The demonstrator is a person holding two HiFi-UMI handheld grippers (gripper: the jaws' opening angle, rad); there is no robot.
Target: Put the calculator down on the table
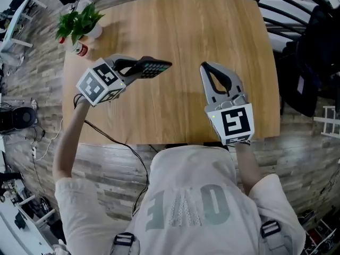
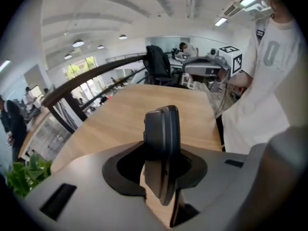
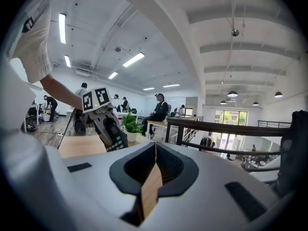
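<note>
A black calculator is held over the left part of the wooden table, with my left gripper shut on its near end. In the left gripper view the calculator stands edge-on between the jaws, pressed from both sides. From the right gripper view the calculator hangs tilted above the tabletop, keys facing this way. My right gripper hovers over the table's right half with its jaws together and nothing in them; only a thin slit shows between them.
A potted green plant stands at the table's far left corner. Black chairs and bags crowd the right side. A cable trails from the left gripper past the table's near edge.
</note>
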